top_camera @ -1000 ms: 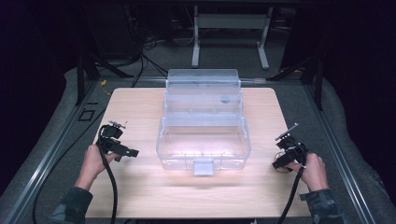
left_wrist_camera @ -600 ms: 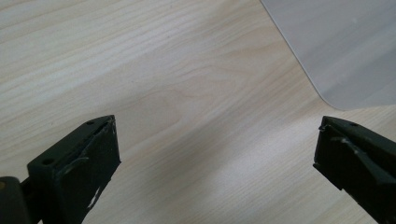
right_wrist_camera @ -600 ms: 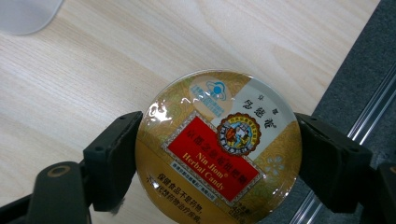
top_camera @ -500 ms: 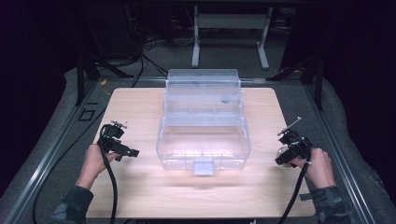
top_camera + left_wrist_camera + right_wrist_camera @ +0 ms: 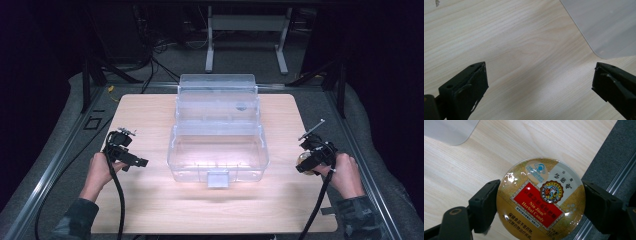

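Our right gripper (image 5: pixel 540 200) clamps a candy tin (image 5: pixel 541 198); left gripper (image 5: pixel 539 85) gapes empty — clear box (image 5: pixel 217 135) sits between on the worktop (image 5: pixel 150 200).

- The round gold candy tin (image 5: pixel 541 200) with a red label runs off the right gripper view's bottom edge.
- Its small printed characters are too fine to read.
- The clear plastic box (image 5: pixel 604 25) is cropped to one corner in the left gripper view.

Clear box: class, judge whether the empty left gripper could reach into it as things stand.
Probably yes. The clear box stands open, lid back, and the left gripper, jaws apart, sits beside it over bare table with nothing between.
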`<state>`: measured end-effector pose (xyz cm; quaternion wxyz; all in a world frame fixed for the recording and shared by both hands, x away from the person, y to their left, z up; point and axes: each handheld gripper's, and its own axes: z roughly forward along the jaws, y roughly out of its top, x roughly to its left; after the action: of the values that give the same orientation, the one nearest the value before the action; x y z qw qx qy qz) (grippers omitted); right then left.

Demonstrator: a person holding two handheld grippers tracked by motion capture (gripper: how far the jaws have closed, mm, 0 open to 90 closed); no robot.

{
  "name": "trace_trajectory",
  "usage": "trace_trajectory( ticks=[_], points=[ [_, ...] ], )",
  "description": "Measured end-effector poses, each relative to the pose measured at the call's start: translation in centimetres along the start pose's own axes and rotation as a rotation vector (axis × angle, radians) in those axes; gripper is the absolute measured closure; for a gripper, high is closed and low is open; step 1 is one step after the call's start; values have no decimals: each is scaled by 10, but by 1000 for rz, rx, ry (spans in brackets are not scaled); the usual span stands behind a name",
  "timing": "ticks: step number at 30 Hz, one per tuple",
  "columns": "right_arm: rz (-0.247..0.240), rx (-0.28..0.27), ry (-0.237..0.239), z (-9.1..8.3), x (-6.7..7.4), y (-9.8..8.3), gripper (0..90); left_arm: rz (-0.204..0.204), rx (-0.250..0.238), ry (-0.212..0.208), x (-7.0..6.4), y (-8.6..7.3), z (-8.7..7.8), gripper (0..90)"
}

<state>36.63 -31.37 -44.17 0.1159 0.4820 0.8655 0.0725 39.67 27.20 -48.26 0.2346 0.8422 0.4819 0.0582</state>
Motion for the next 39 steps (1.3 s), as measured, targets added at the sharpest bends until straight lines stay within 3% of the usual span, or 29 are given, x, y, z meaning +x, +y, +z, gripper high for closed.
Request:
trace_trajectory(
  ticks=[5,8,10,19,23,24,25,26,27,28,29,33,36,39],
  points=[
    [-10,-25,6,-7,3,5,202,17,14,9,0,1,0,0],
    [-28,-11,-6,-14,5,9,202,15,11,14,1,2,-1,0],
    [-34,-33,1,-16,6,11,202,11,9,10,2,2,-2,0],
    [-71,-38,4,-26,14,27,202,-8,10,25,6,2,-4,0],
    [-94,-12,-15,-33,17,34,202,-7,5,22,7,3,-4,0],
    [-90,-37,-2,-32,18,35,202,-6,5,24,7,3,-4,0],
    [-98,-25,-38,-34,19,36,202,-5,6,24,7,3,-4,0],
    [-101,-38,-2,-35,19,38,202,-3,7,23,7,3,-3,0],
    [-100,-44,4,-36,20,39,202,-2,8,21,7,4,-3,0],
    [-111,-18,-17,-40,22,41,202,-1,9,23,6,4,-3,0],
    [-113,-33,-34,-40,24,42,202,3,10,25,7,4,-4,0],
    [-130,-50,-20,-46,28,49,202,-1,7,26,7,4,-5,0],
    [-153,-29,-23,-52,32,56,202,0,11,25,7,4,-4,0],
    [-165,-62,-23,-54,38,63,202,4,14,26,7,5,-5,0]
  ],
)
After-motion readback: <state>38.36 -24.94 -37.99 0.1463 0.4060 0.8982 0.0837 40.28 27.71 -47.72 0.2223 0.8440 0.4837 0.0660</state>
